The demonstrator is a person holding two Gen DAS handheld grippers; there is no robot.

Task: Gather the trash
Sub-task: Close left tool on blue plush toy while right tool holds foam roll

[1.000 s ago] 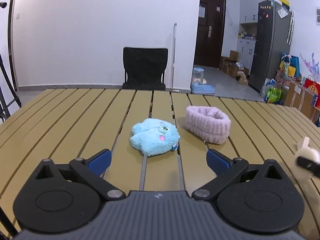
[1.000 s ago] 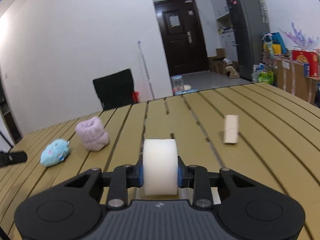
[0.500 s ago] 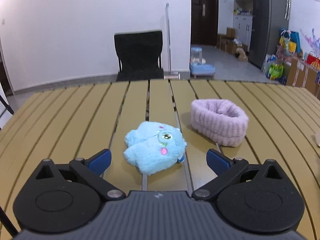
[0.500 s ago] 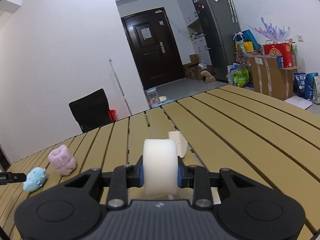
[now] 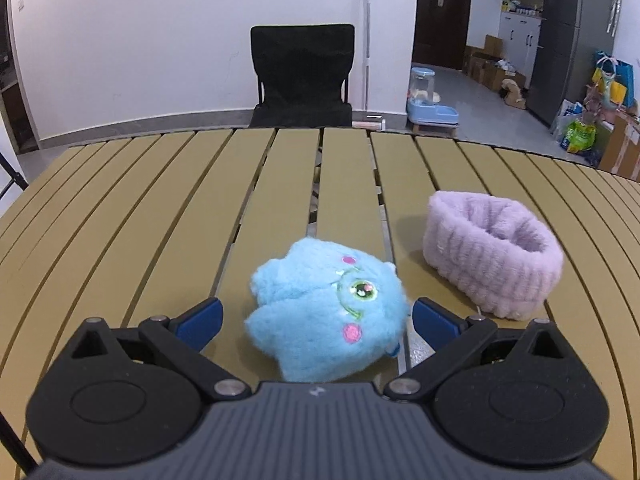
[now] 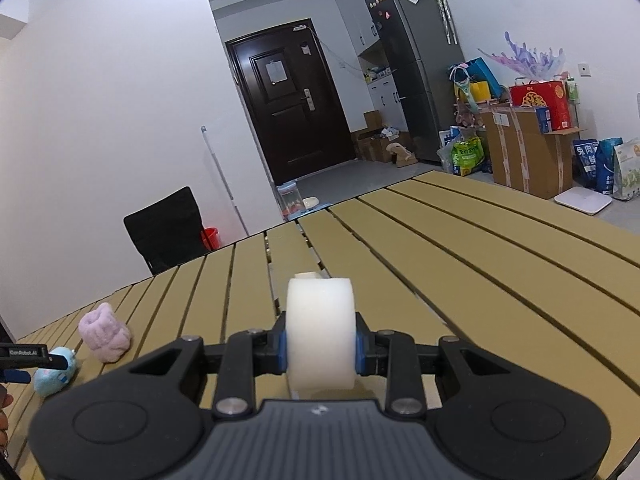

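While the right gripper (image 6: 320,350) is clamped on a white foam roll (image 6: 320,334), the left gripper (image 5: 318,318) stands apart around the blue plush (image 5: 326,316) on the near table (image 5: 160,220), not yet grasped, so most collecting seems left.

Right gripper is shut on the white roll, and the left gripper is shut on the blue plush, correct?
Not quite. The left gripper is open: in the left wrist view its fingers stand apart on either side of the blue plush. The right gripper does clamp the white roll.
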